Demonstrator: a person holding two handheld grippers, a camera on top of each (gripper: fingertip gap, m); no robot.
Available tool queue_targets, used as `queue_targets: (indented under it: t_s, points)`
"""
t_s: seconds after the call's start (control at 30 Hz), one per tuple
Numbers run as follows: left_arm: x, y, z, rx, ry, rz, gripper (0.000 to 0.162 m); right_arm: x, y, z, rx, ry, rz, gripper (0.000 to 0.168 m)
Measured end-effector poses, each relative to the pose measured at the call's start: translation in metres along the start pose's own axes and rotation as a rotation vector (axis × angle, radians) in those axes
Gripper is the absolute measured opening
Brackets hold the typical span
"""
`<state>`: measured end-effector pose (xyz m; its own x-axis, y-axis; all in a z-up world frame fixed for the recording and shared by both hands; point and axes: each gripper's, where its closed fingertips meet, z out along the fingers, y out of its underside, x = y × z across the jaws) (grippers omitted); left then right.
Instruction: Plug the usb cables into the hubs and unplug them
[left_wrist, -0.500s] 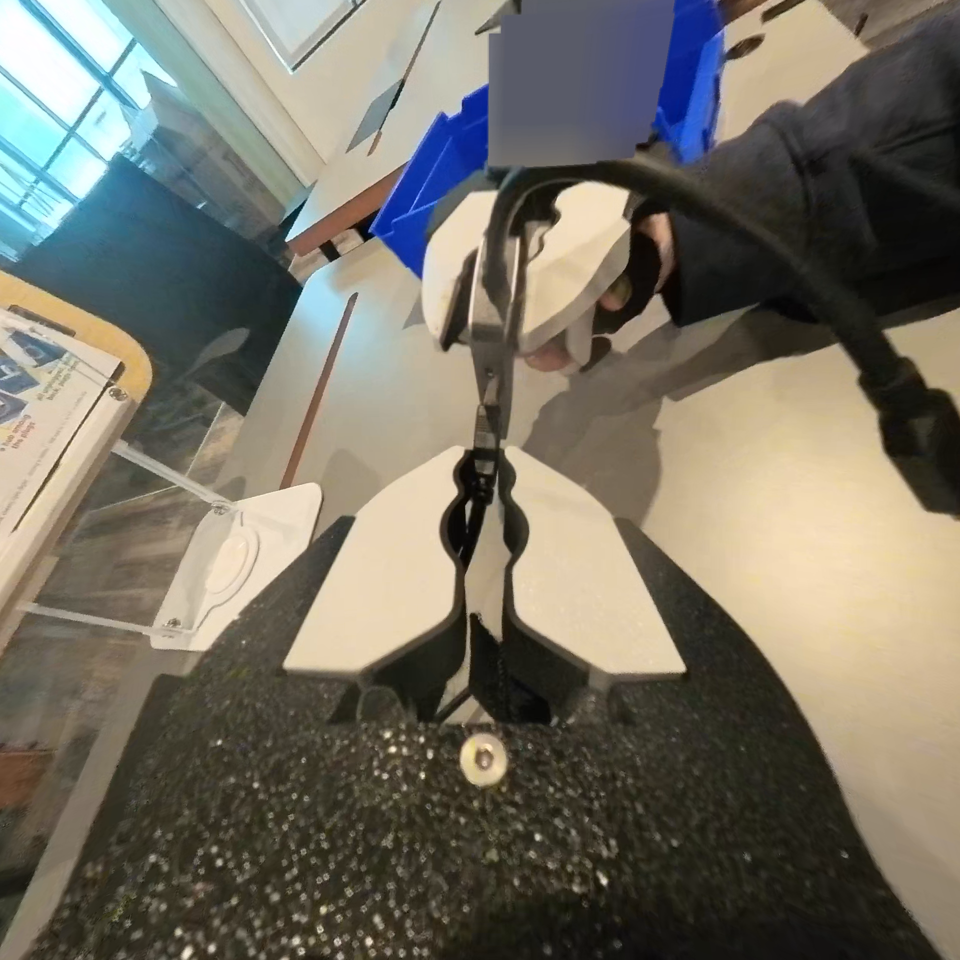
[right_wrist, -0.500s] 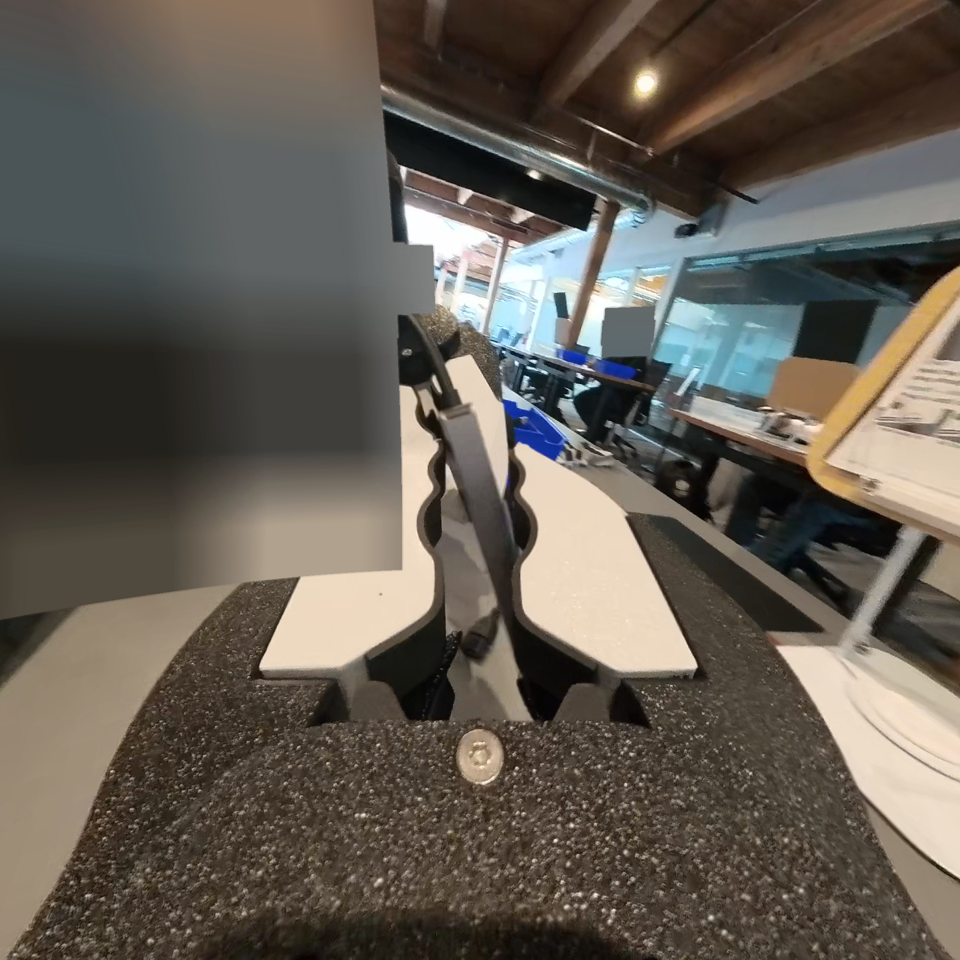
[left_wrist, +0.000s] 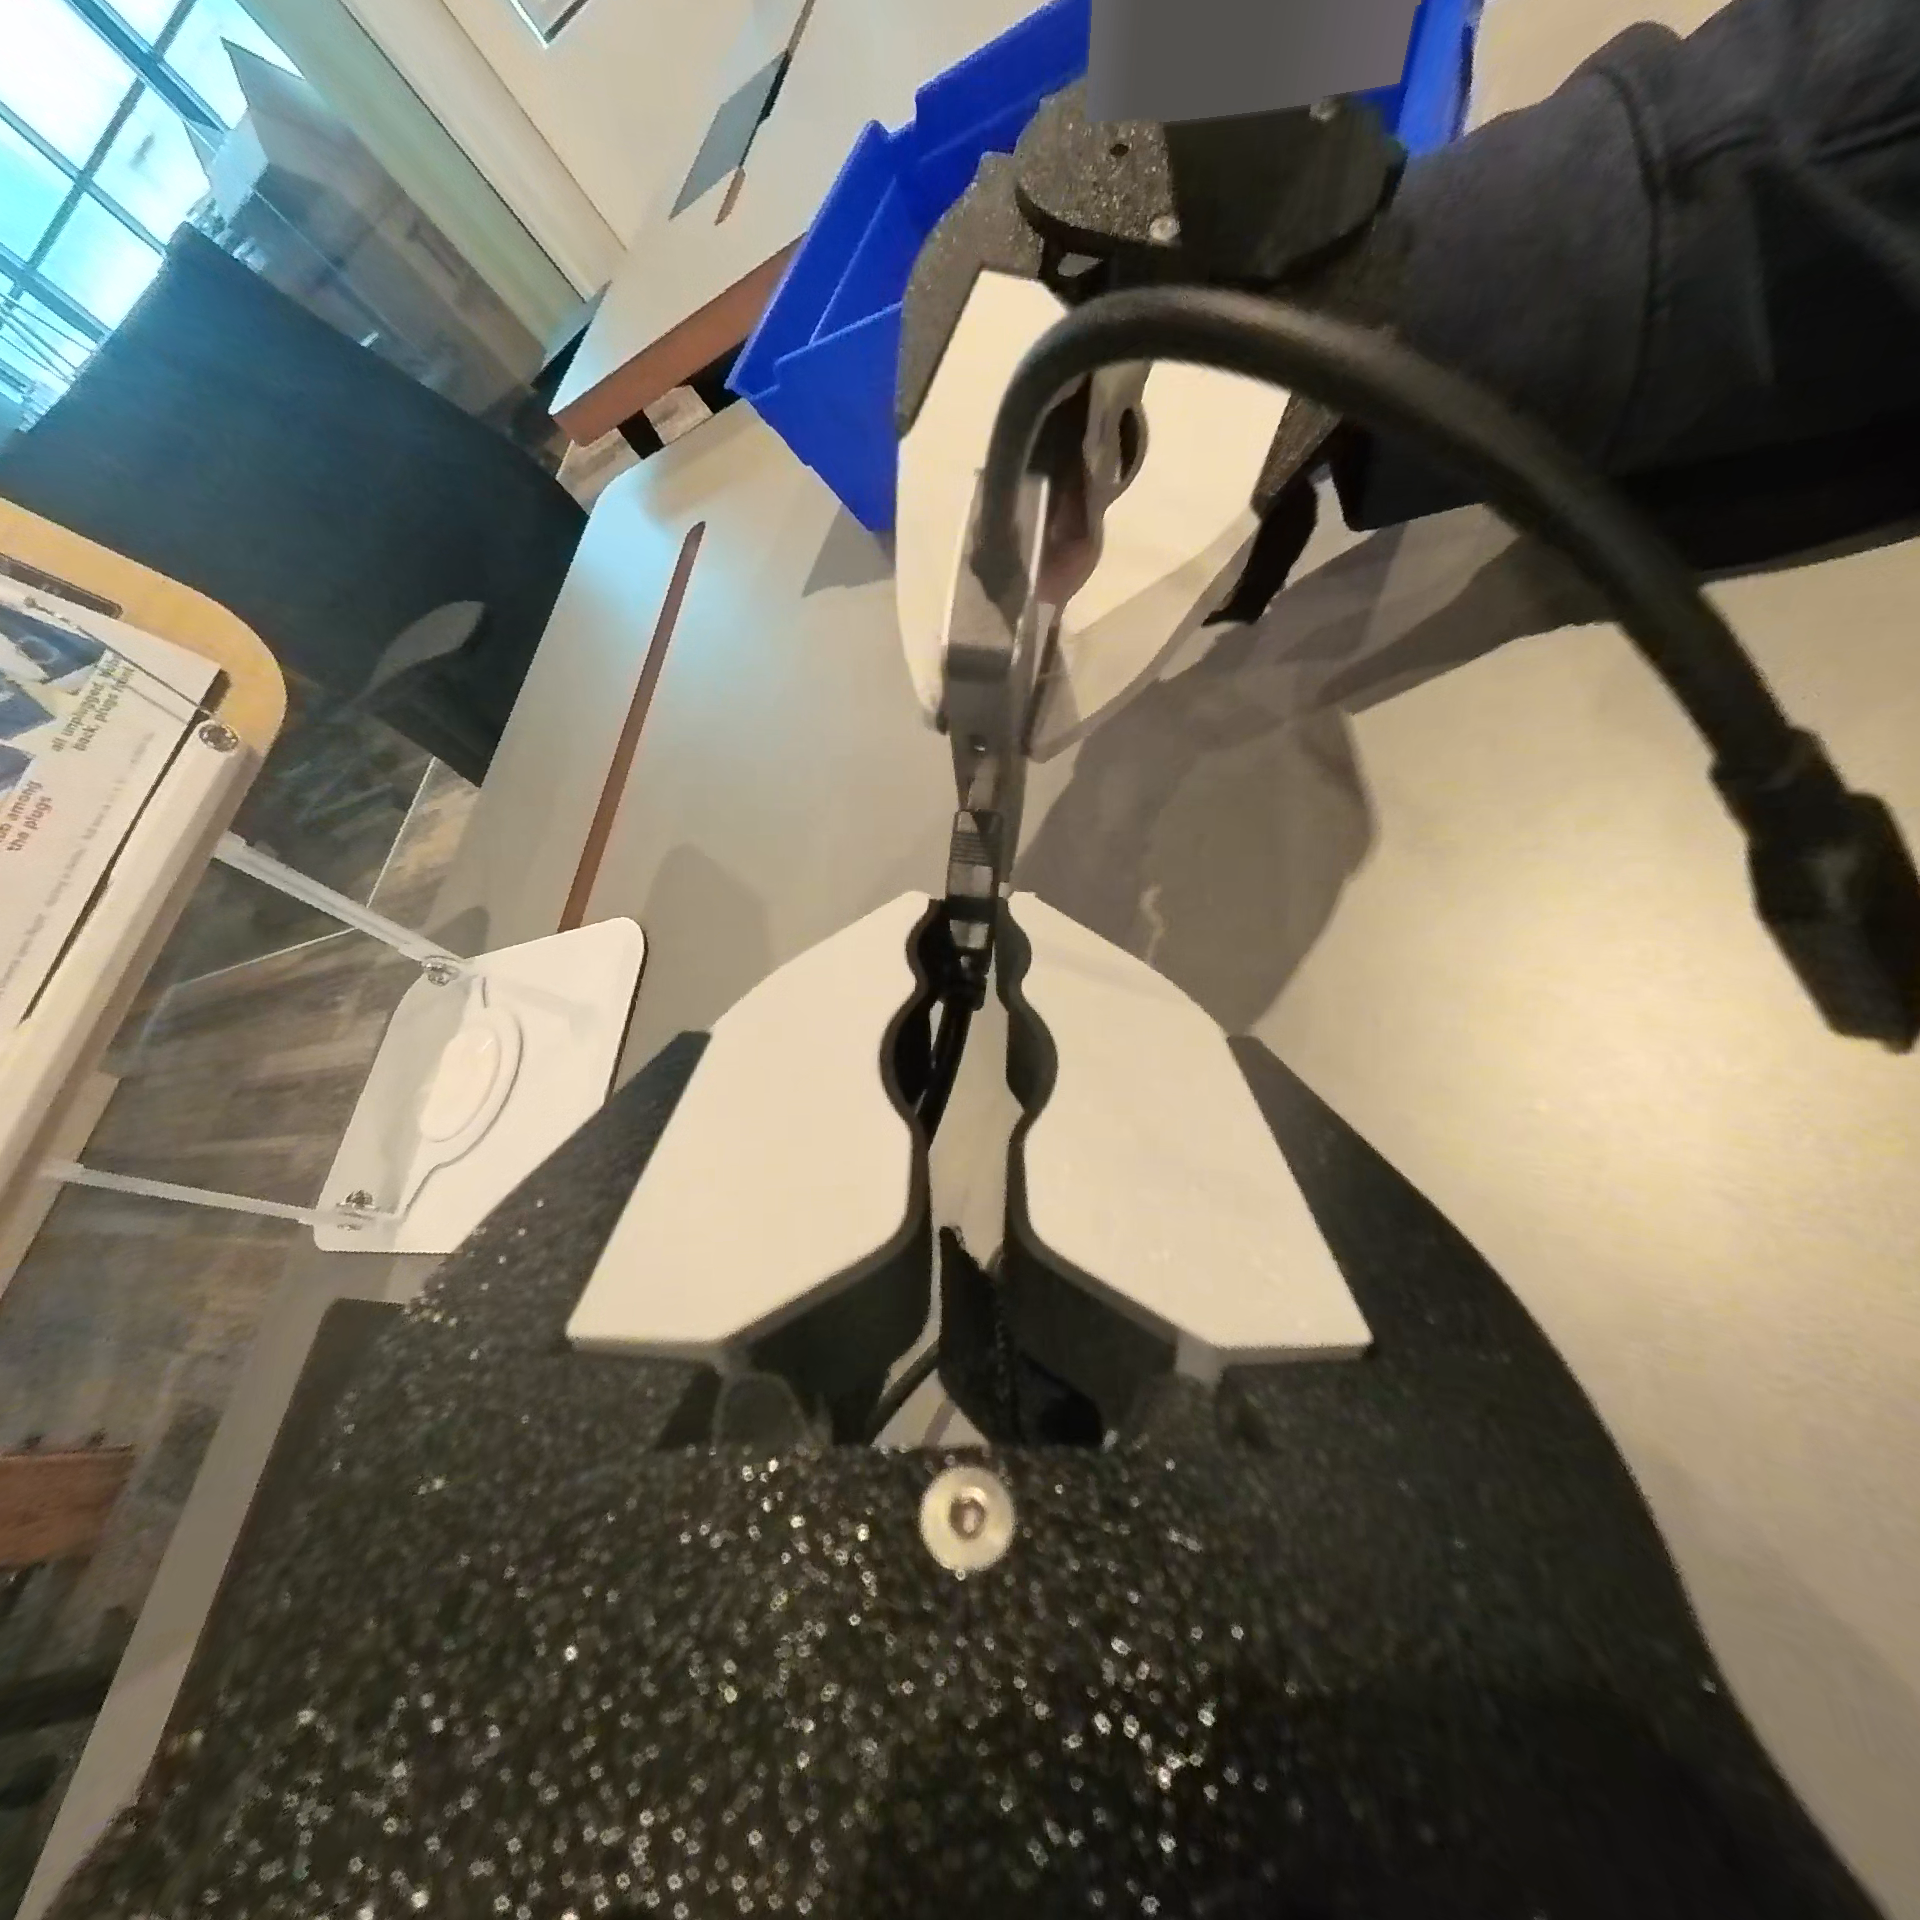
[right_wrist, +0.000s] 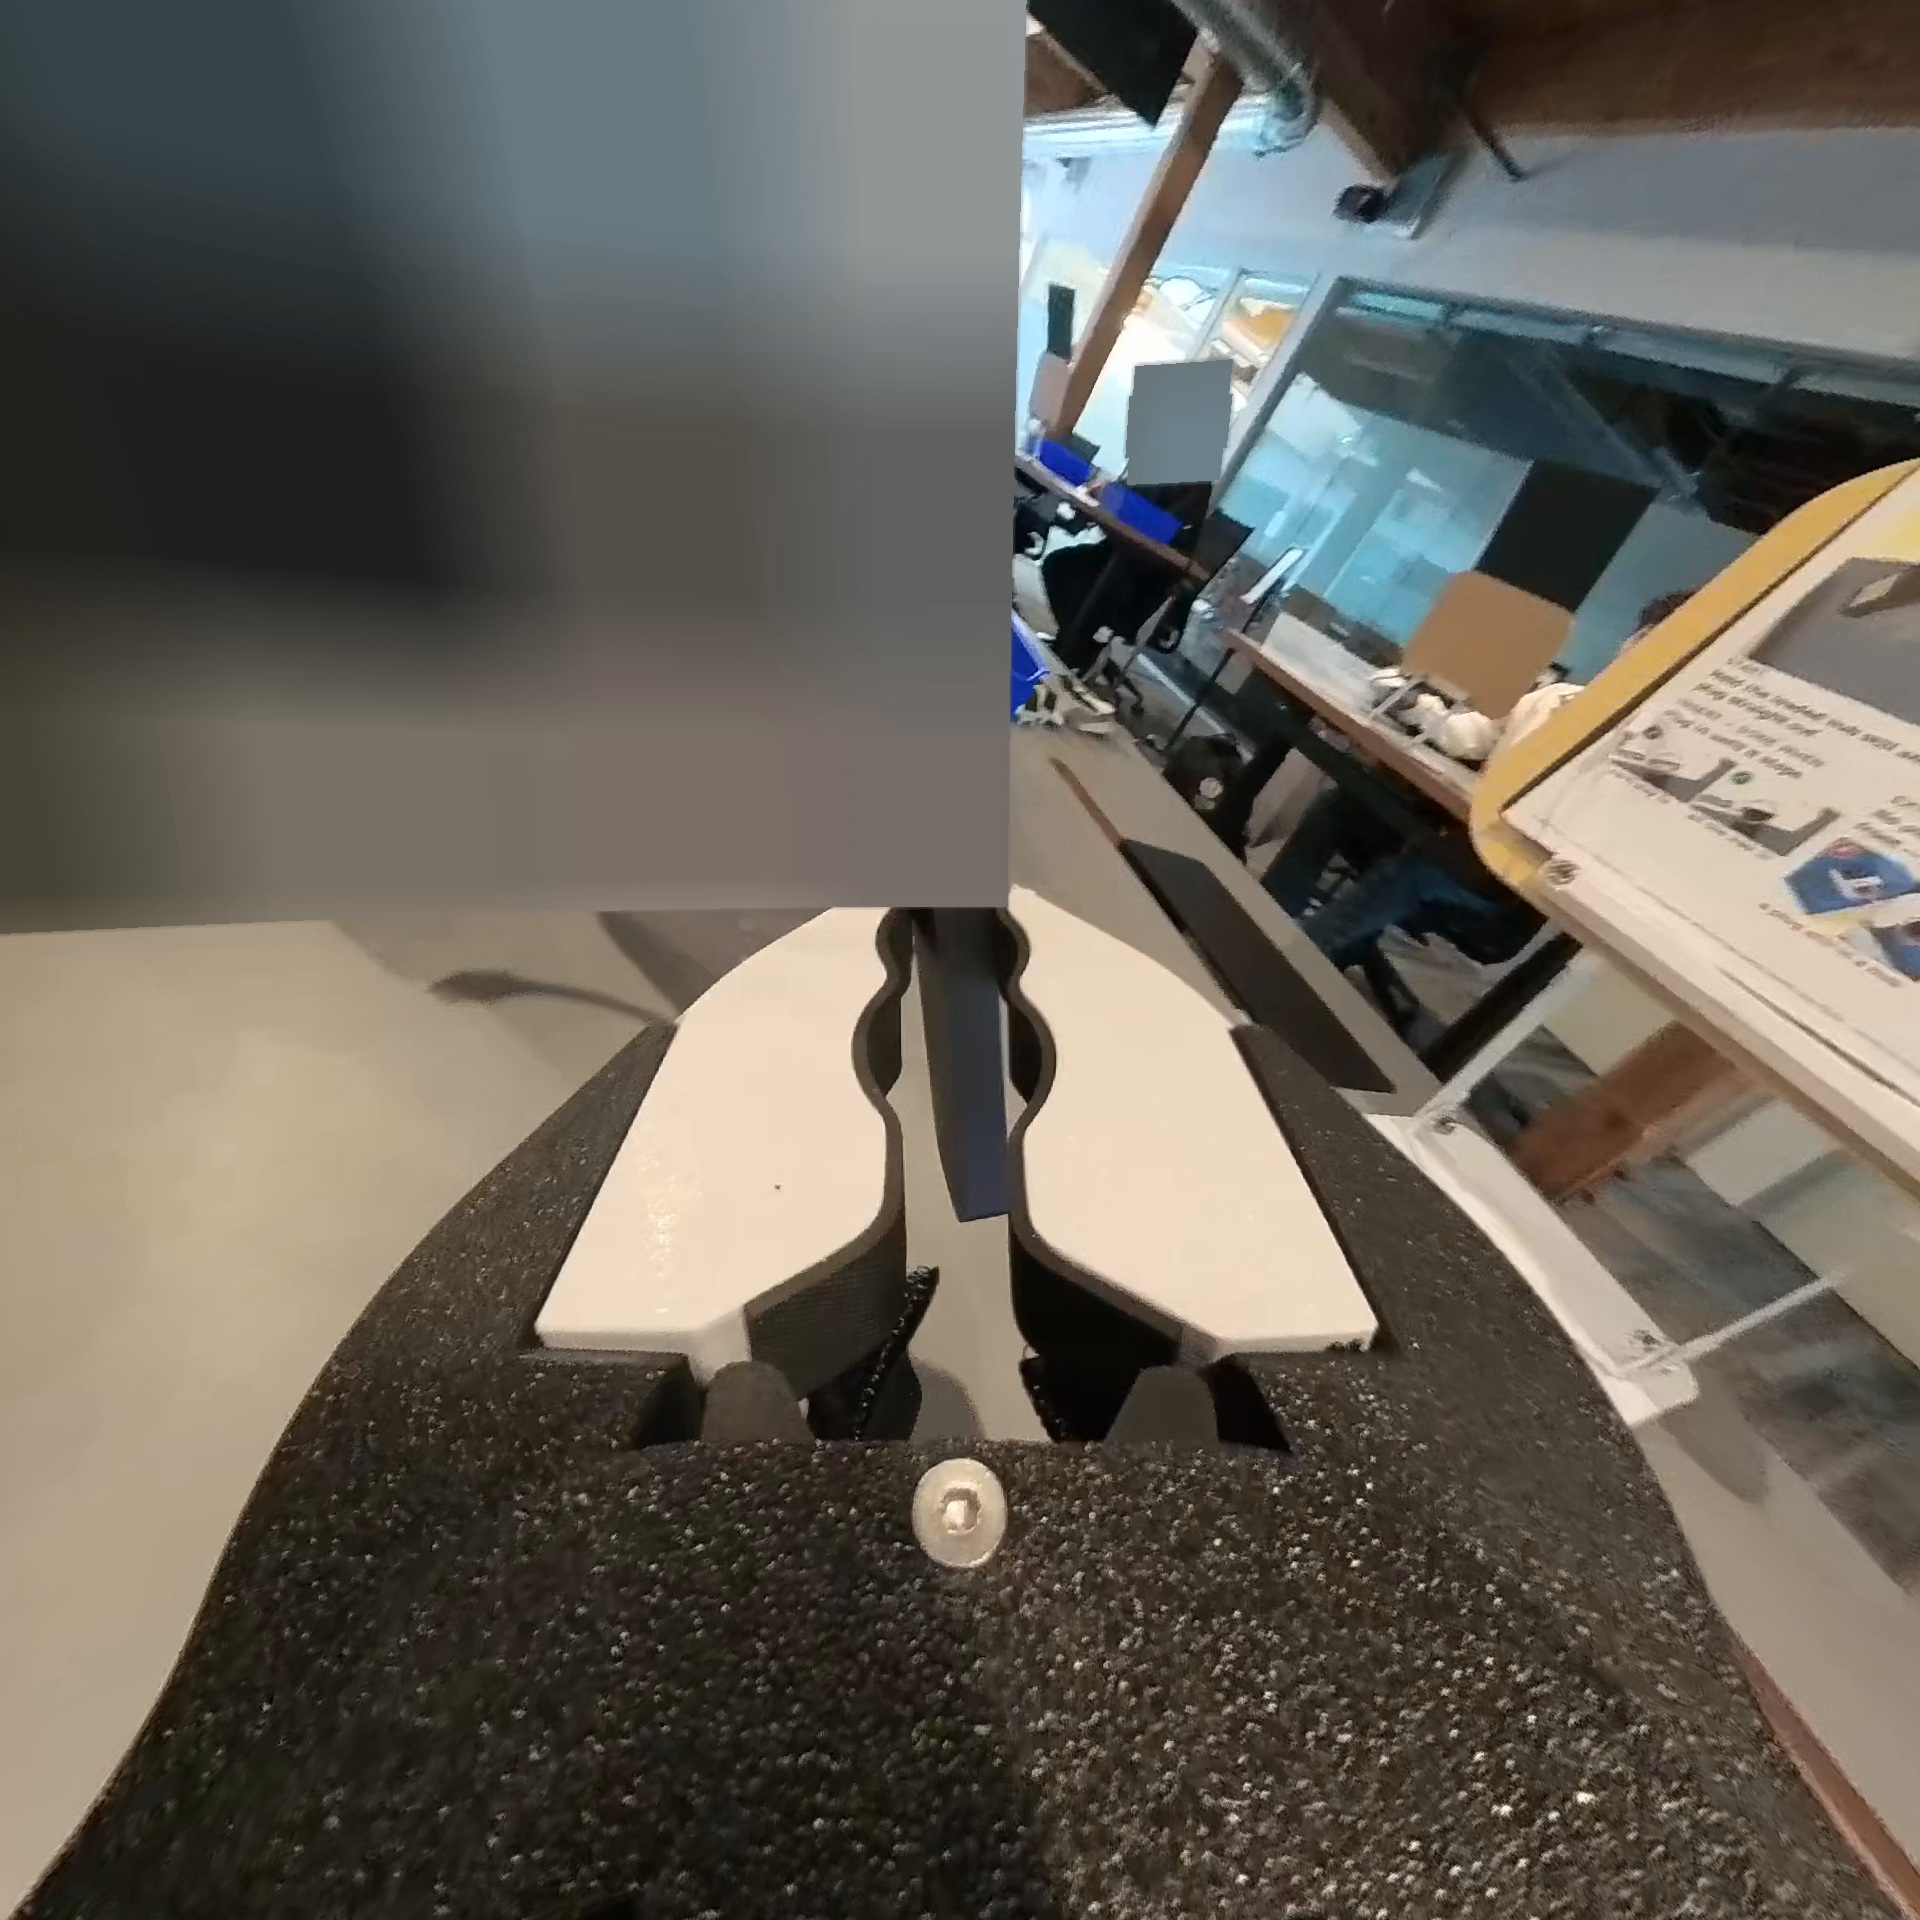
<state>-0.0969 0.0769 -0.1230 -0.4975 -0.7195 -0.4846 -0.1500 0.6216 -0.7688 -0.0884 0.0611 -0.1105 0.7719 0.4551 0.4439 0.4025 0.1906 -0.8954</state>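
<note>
Over the grey bench (left_wrist: 1558, 1195), right gripper (left_wrist: 992, 717) jaws clamped on slim hub (left_wrist: 987, 634), left gripper (left_wrist: 977, 914) jaws pinching small cable plug (left_wrist: 975, 862) at hub's end port; slight tilt could jam or bend plug, hub slipping sideways.

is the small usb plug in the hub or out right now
Cannot tell for certain. The small plug, pinched in the shut left claw, meets the end of the grey hub that the right claw holds; insertion depth isn't visible.
</note>
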Motion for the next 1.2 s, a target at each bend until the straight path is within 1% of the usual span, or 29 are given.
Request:
queue_targets:
  t_s: [0.27,0.47,0.6,0.73,0.77,0.87,0.97,1.03,1.17,1.2]
  points:
    - [-0.002,0.003,0.0,-0.005,0.014,-0.049,0.009,-0.003,0.003,0.002,0.017,-0.042,0.053,0.012]
    - [-0.006,-0.001,-0.001,-0.003,-0.016,-0.098,0.012,0.001,0.003,0.002,0.059,-0.048,0.115,0.012]
    - [-0.011,-0.01,-0.008,0.04,-0.01,-0.141,0.014,0.001,0.008,0.003,0.059,-0.054,0.137,0.012]
    - [-0.007,-0.01,-0.013,0.025,0.053,-0.222,0.043,0.0,0.007,0.003,0.087,-0.075,0.166,0.012]
    - [-0.007,-0.01,-0.014,0.029,0.057,-0.225,0.043,-0.001,0.007,0.003,0.091,-0.083,0.17,0.012]
    - [-0.005,-0.01,-0.014,0.031,0.058,-0.204,0.038,-0.005,0.004,0.004,0.112,-0.11,0.182,0.012]
    - [-0.003,-0.009,-0.013,-0.002,0.051,-0.171,0.029,-0.007,0.001,0.004,0.136,-0.128,0.192,0.012]
    - [-0.002,-0.007,-0.013,-0.029,0.043,-0.156,0.027,-0.008,-0.002,0.003,0.159,-0.139,0.205,0.012]
    - [0.006,-0.006,-0.013,-0.043,0.091,-0.153,0.024,-0.009,-0.007,0.002,0.194,-0.162,0.224,0.012]
    - [0.007,-0.006,-0.013,-0.042,0.096,-0.145,0.019,-0.011,-0.008,0.002,0.196,-0.168,0.22,0.012]
